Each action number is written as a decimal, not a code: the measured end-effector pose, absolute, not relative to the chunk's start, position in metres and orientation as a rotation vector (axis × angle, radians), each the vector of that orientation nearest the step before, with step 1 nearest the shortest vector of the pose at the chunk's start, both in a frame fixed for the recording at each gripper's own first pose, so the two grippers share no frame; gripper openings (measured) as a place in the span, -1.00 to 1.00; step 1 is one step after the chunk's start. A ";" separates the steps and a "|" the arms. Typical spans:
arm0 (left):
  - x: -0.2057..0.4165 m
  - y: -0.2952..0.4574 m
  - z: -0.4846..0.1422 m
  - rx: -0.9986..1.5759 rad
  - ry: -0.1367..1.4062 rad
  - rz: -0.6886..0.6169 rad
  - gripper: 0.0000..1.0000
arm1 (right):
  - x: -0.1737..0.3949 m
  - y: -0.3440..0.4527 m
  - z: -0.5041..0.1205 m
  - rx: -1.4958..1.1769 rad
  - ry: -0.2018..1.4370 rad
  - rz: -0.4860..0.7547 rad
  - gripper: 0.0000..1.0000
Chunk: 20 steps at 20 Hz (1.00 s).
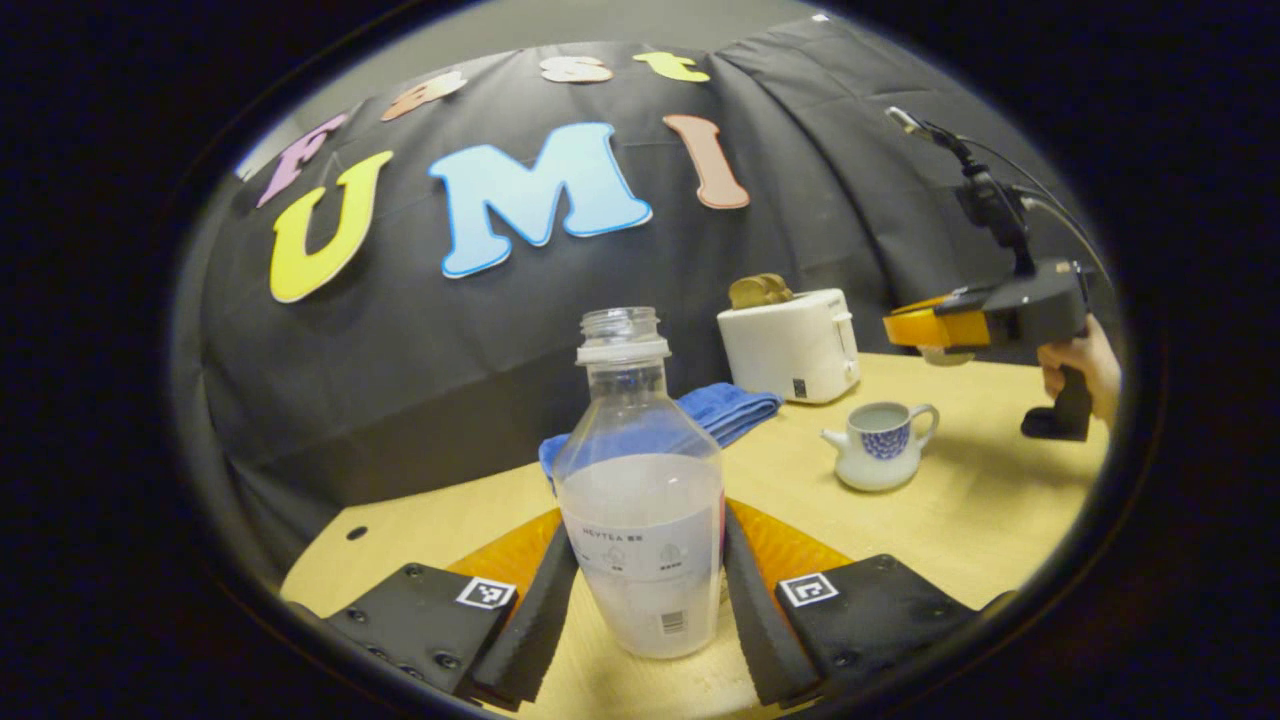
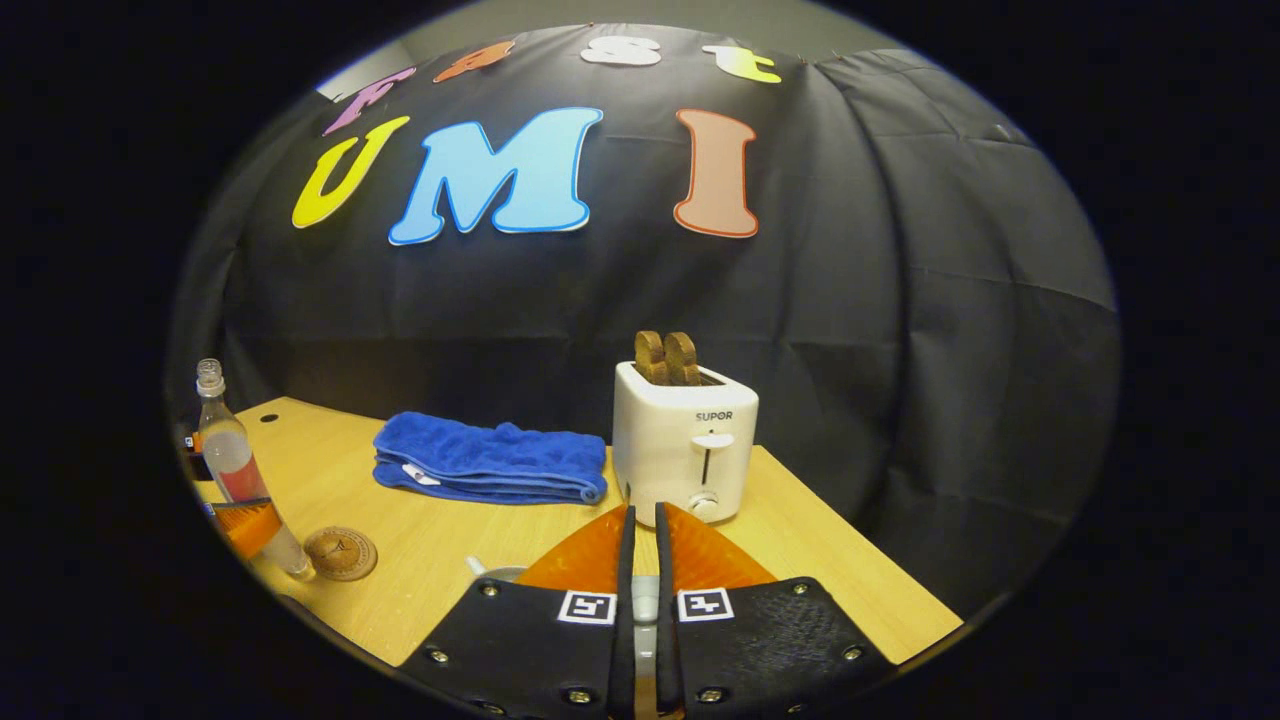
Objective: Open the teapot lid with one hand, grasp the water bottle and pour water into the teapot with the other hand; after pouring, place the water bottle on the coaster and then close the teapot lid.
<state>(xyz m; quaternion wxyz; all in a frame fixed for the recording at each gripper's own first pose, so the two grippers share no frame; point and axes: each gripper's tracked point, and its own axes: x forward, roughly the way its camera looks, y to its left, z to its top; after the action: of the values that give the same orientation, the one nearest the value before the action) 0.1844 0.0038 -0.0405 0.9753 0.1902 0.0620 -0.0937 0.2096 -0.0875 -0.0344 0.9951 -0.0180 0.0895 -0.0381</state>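
An uncapped clear water bottle [image 1: 640, 520], about half full, stands upright between the fingers of my left gripper [image 1: 648, 515], and both pads press its sides. In the right gripper view the same bottle [image 2: 225, 445] is at the far left, its base beside a round brown coaster [image 2: 340, 553]. A white teapot with a blue pattern [image 1: 880, 445] sits lidless on the table to the right. Above it a hand holds my right gripper [image 1: 915, 330], shut on the pale teapot lid [image 1: 945, 355]. From that gripper's own view, the right gripper [image 2: 645, 512] is nearly closed around the lid's knob [image 2: 645, 600].
A white toaster [image 2: 685, 450] with two bread slices stands at the back of the wooden table [image 2: 440, 540]. A folded blue towel [image 2: 490, 460] lies to its left. The table's right edge runs close behind the toaster. Black cloth walls the booth.
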 end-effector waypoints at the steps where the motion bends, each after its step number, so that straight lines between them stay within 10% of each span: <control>1: 0.187 -0.001 -0.043 0.458 0.127 -0.200 0.73 | 0.208 -0.094 -0.036 -0.024 0.190 -0.082 -0.84; 15: 0.257 -0.083 -0.047 1.256 0.132 -0.362 0.69 | 0.195 -0.123 -0.021 0.102 0.163 -0.117 -0.84; 16: 0.259 -0.087 -0.048 1.303 0.132 -0.371 0.45 | 0.195 -0.122 -0.021 0.103 0.162 -0.116 -0.84; 20: 0.265 -0.098 -0.043 1.455 0.117 -0.403 0.69 | 0.194 -0.126 -0.020 0.109 0.161 -0.128 -0.84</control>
<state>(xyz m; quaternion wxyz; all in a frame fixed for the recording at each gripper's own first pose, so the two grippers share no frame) 0.2649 -0.0976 -0.0433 0.7266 0.6601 0.0531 -0.1827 0.1937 -0.1262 -0.0204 0.9933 0.0542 0.0803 -0.0638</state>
